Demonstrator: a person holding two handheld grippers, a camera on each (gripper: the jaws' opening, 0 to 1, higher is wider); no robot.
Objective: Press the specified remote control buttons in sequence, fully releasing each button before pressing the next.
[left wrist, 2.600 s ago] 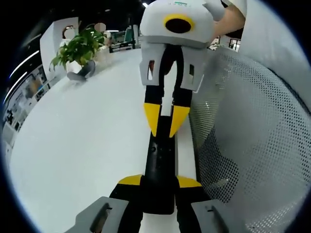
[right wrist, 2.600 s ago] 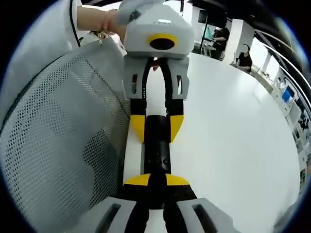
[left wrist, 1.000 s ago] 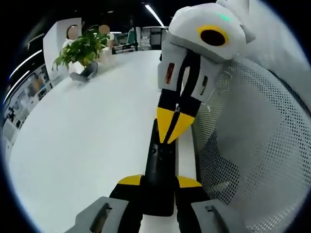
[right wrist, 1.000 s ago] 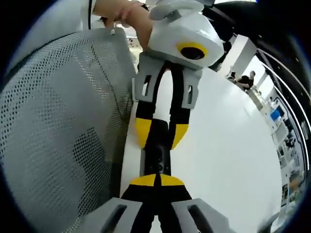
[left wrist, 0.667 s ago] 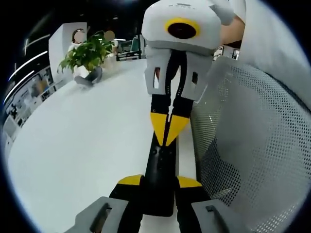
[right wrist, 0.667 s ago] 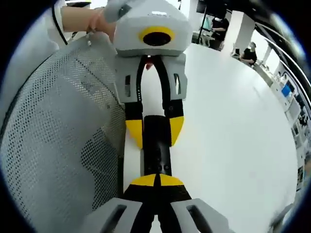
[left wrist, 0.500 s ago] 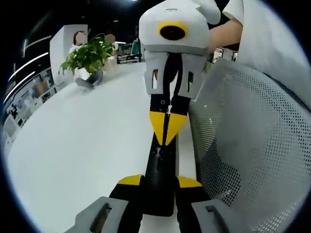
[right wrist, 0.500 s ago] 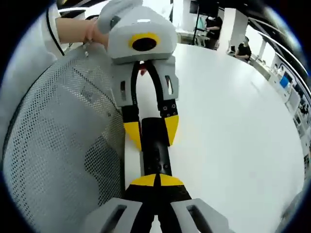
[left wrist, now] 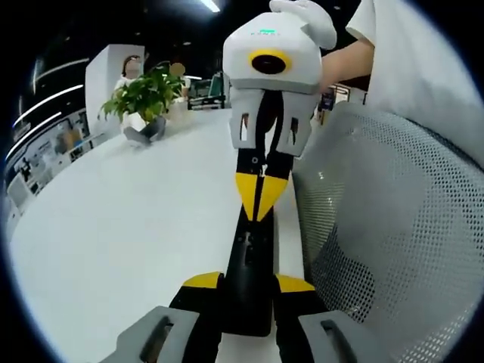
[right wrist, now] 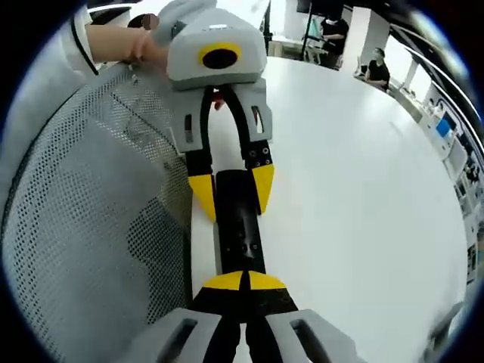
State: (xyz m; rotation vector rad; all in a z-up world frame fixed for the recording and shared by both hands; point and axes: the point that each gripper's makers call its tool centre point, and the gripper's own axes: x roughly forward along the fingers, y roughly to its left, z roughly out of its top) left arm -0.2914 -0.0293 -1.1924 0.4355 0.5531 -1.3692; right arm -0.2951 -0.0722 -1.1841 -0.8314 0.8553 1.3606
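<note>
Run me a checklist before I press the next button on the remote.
1. Remote held: ok, the left gripper has its jaws clamped on both sides of it.
2. Right gripper ready as a pointer: ok, jaws shut to one tip.
3. Last button fully released: cannot tell, the tip sits at the remote's face.
4. Which button is under the tip: cannot tell, too small.
5. Remote over the table: ok.
6. Clear of the mesh chair back: ok, it stands beside, apart.
</note>
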